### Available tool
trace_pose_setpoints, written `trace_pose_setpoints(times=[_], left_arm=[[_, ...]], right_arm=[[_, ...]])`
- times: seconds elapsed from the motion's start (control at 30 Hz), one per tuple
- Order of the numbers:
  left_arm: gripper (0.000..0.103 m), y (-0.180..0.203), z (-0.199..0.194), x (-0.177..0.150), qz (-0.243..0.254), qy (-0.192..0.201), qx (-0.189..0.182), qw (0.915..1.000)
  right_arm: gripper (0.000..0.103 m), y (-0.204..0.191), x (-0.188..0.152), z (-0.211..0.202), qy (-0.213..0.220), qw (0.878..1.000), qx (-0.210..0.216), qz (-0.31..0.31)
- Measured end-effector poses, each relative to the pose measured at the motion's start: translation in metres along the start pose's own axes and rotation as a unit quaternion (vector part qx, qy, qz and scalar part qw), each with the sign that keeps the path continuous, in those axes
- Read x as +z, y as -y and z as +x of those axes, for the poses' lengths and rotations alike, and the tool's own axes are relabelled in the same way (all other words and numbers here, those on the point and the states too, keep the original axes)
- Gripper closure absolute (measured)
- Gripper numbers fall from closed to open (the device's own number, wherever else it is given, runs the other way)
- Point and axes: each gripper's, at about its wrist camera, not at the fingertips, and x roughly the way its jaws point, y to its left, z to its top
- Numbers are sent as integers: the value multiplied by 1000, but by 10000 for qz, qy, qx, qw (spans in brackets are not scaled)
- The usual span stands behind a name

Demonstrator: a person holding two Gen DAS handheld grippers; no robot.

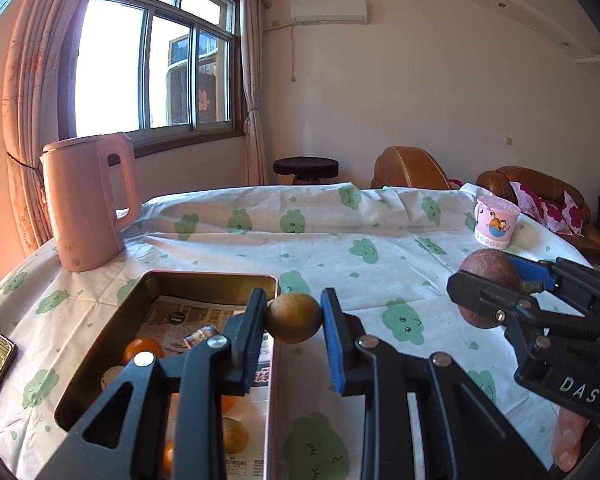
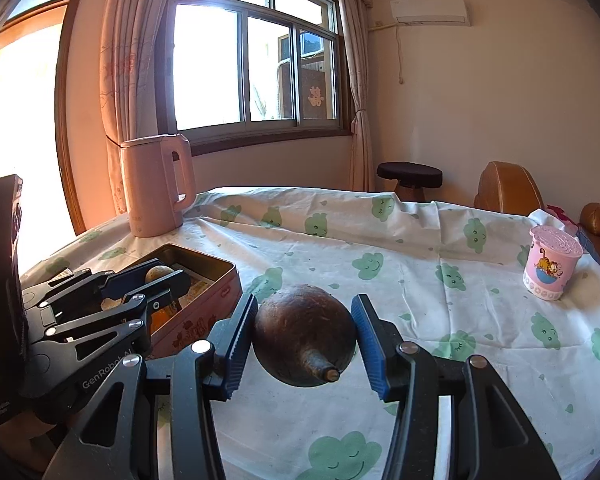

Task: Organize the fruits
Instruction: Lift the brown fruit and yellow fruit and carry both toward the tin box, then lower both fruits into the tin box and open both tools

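Between the blue pads of the left tongs (image 1: 293, 340) sits a small round yellow-brown fruit (image 1: 293, 318), pressed from both sides and lifted clear of the worktop (image 1: 228, 252). These tongs are closed as tight as the fruit allows. The right tongs (image 2: 304, 334) stand wider, because they hold a larger dark brown fruit (image 2: 305, 334), and both pads touch its sides. Its short stem (image 2: 323, 366) points back toward the camera and a little down, so its long axis runs along the fingers, not across them.

The relation that matters is where the tin box (image 1: 140, 292) lies from each held fruit. In the left wrist view the box is just to the left and below the small fruit, and the fruit hangs about over the right wall of the box. Oranges (image 1: 142, 350) and other fruits already lie inside on printed paper. In the right wrist view the box is well to the left of the dark fruit, and the left tongs stand between them.

So the left hand is much nearer. I judge it should move a little to the left and lower before it lets go, while the right hand must wait or go around. A pink kettle (image 1: 86, 204) stands behind the box, and a pink cup (image 2: 550, 262) is far to the right.
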Motion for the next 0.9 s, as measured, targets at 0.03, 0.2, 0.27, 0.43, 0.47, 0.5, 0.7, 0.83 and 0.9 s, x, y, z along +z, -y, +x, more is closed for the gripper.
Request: trace_pose_setpoints(times=[0.03, 0.2, 0.27, 0.43, 0.47, 0.5, 0.7, 0.83, 0.9], left_arm=[[74, -4, -1, 0, -10, 2, 36, 10000], [74, -20, -5, 0, -72, 10, 207, 9998], [74, -26, -6, -1, -83, 2, 282, 9996], [74, -41, -8, -3, -156, -21, 395, 9991], [74, -44, -8, -4, -170, -27, 422, 9990], [74, -47, -8, -4, -186, -32, 449, 9988], [74, -63, -10, -7, -260, -67, 570, 9980], [74, -74, -11, -10, -318, -98, 650, 9973], [74, -78, -11, -11, -334, -121, 685, 9970]], right_arm=[[52, -3, 1, 1, 1, 10000, 32, -20], [52, -19, 8, 7, 5, 9997, 183, -129], [52, -25, 12, 9, 15, 9996, 227, -187], [52, -40, 19, 16, 26, 9989, 334, -314], [52, -43, 21, 17, 21, 9988, 355, -338], [52, -46, 22, 19, 17, 9986, 376, -363], [52, -63, 27, 27, 5, 9975, 498, -499], [52, -72, 29, 34, -31, 9968, 576, -552], [52, -77, 29, 37, -48, 9965, 613, -568]])
